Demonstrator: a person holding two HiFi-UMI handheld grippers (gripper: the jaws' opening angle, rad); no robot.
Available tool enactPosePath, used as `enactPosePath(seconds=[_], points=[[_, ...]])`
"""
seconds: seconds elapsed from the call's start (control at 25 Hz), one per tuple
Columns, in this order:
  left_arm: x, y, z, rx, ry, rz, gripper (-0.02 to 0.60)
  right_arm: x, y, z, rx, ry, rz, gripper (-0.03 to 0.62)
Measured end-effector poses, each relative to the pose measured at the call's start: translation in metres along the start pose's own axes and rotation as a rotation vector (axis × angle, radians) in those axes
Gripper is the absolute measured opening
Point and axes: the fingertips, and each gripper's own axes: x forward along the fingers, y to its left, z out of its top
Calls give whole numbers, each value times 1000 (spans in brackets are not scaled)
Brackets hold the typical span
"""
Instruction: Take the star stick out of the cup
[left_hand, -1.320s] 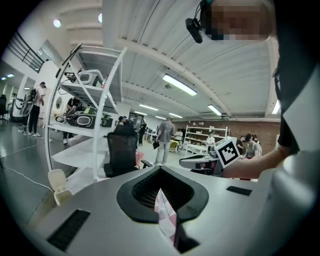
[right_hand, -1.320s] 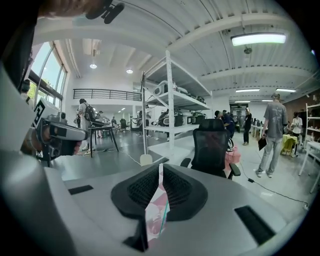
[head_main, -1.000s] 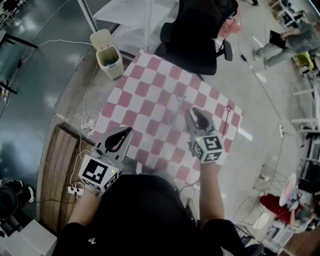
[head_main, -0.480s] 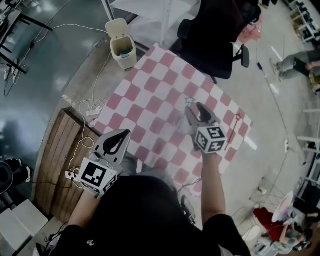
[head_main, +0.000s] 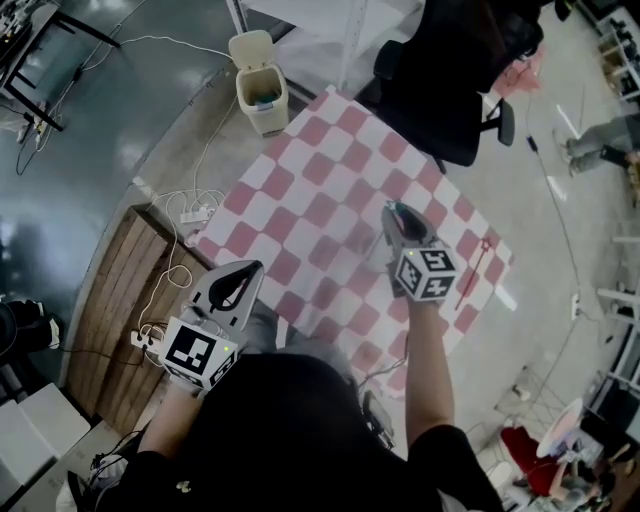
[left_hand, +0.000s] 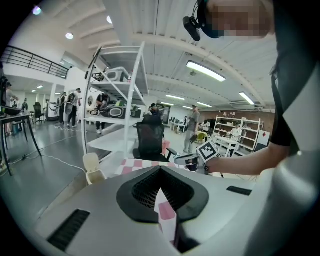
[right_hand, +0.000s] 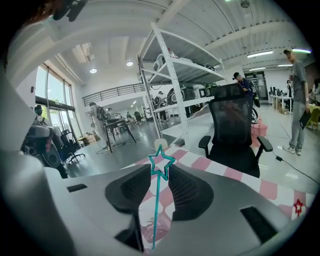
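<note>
Right gripper (right_hand: 157, 172): released; its jaws stand apart on either side of the stick's shaft, and neither pad visibly presses it.
Star stick (right_hand: 161, 162): teal and upright in the gap between the jaws. The outline star shows just above the jaw tips, and the thin shaft runs down past the pads.
Cup (right_hand: 146, 231): below the jaws, at the foot of the shaft. It is clear and shows as little more than a pinkish smear over the cloth.
Handling: probably very light, thin, smooth and a little springy. A hard squeeze could bend it, and a loose one could let it swivel.
Hold: best on the shaft just under the star, squarely between the pads, followed by a straight lift so the light cup isn't tipped.
Checked cloth (head_main: 300, 200): spread under and ahead of the gripper.
Red star stick (head_main: 478, 262): flat on the cloth to the gripper's right, well apart.
Left gripper (head_main: 237, 283): well to the left and drawn back, at the cloth's near edge, jaws closed together on nothing.
</note>
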Motion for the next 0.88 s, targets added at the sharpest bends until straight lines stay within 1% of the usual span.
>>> enactPosePath(seconds=[0.28,0.44,0.52,0.56,0.88], points=[[-4,3,2,-3,-10,-6,40,-5,10,2,-16,-2,4,103],[-7,4,5,5,-20,-18,40,-13,15,5,-21,-13,-9,95],[-8,4,6,11,-25,-27,40,-18,16,8,-24,-26,-23,81],[-8,4,6,10,-27,-30,40,-21,17,9,-26,-32,-32,38],[-7,2,16,26,-50,-80,40,-43,23,20,-27,-64,-69,31]])
